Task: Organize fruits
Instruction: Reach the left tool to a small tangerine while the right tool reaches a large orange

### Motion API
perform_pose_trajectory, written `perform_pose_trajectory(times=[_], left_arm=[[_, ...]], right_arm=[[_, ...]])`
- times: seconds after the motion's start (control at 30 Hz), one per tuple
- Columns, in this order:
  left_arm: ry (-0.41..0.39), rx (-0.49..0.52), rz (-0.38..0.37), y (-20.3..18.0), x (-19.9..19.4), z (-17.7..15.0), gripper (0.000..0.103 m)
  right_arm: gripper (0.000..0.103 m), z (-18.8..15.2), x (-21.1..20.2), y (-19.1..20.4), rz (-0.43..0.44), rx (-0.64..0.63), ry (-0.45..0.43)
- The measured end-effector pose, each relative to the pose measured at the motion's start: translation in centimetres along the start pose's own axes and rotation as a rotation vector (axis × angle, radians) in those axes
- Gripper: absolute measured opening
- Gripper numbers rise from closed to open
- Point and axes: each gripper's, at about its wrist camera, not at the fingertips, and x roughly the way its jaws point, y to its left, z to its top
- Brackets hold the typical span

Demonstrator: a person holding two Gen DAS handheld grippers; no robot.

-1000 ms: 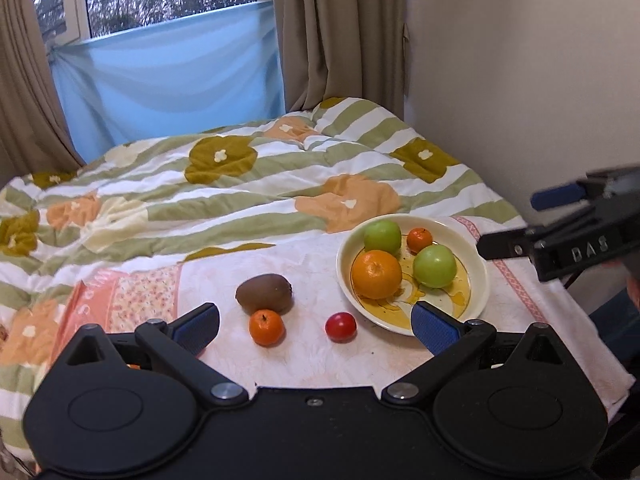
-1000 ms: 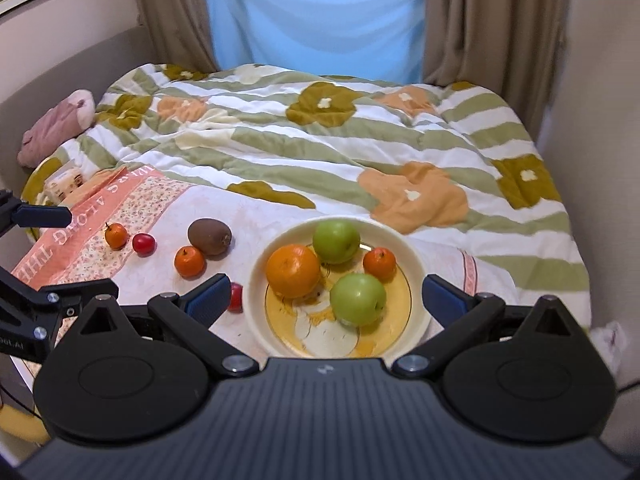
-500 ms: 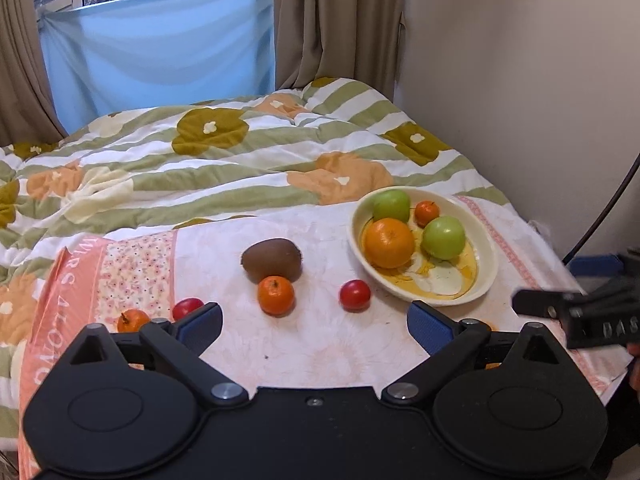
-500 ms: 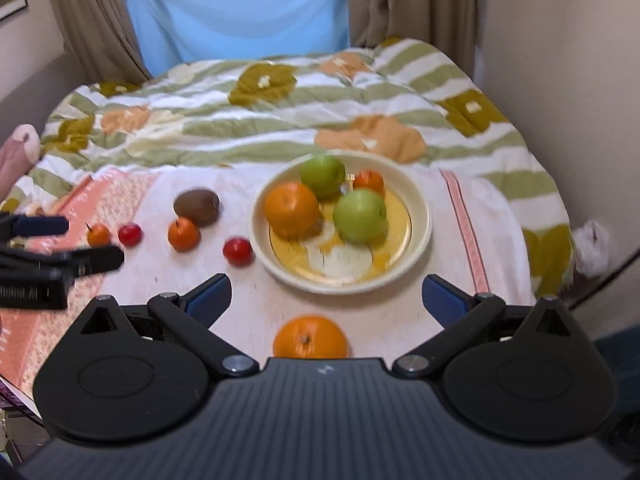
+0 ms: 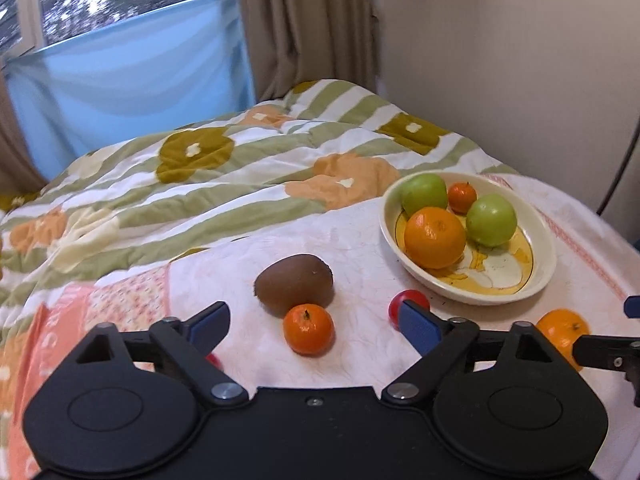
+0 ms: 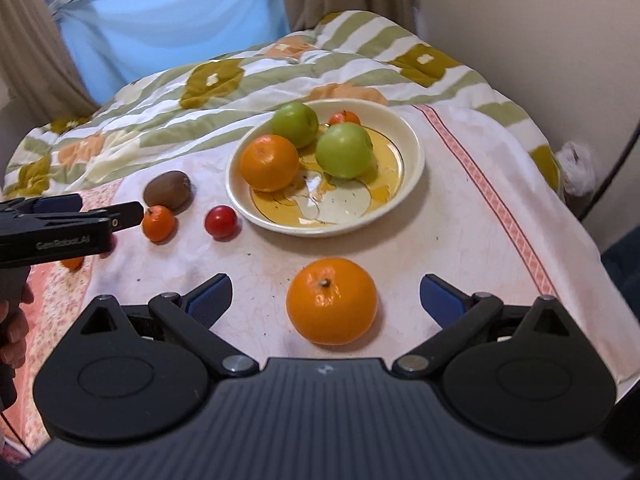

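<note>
A cream plate (image 6: 414, 160) (image 5: 546, 256) on a white cloth holds an orange (image 6: 269, 162), two green apples (image 6: 344, 150) and a small mandarin (image 6: 344, 117). On the cloth lie a kiwi (image 5: 294, 284), a small mandarin (image 5: 308, 329), a red fruit (image 6: 220, 221) and a large orange (image 6: 331, 301). My right gripper (image 6: 325, 300) is open with the large orange between its fingers, not touching. My left gripper (image 5: 314, 322) is open around the small mandarin, just in front of the kiwi.
The cloth lies on a bed with a striped floral quilt (image 5: 224, 184). A wall (image 5: 520, 60) runs along the right side, curtains (image 5: 304, 20) and a window at the back. Another small orange fruit (image 6: 73, 263) lies under the left gripper (image 6: 116, 216) at the left.
Both grippers have moved forward and down toward the cloth. The right one now straddles the large orange; the left one has closed in on the small mandarin and kiwi.
</note>
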Motion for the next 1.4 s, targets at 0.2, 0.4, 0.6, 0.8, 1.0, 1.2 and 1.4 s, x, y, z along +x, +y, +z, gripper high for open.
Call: perform_pose_trajectory(times=[0.2,0.4,0.6,0.8,1.0,1.2,1.4], left_arm=[[0.032,0.024,-0.035,0.4,3.1,-1.1,0.078],[0.044,0.017,-0.035,0.9,4.7,-1.8,0.070],[0.068,0.014,-0.055,1.0,6.0,-2.1,0.052],[0.063,0.015,-0.051,1.1,6.1,-2.3,0.043],[0.064,0.025,-0.056,1.5,5.5,-2.6,0.043],[0.050,0.032,-0.040,1.9,4.4,-2.9,0.043],[0.031,0.035,-0.032,1.7,3.3,-2.9,0.043]], right_arm=[[0.103,-1.4,1.2,0.5,-0.064,0.014,-0.038],[0.103,-2.5,2.4,0.9,-0.105,0.033,-0.055],[0.103,-2.9,3.3,1.2,-0.118,0.030,-0.056],[0.102,-2.8,3.6,1.3,-0.133,0.025,-0.061],[0.089,-3.0,4.2,1.5,-0.159,0.027,-0.043],[0.088,-3.0,4.7,1.7,-0.133,0.020,-0.031],[0.079,-2.6,5.2,1.9,-0.145,-0.006,-0.031]])
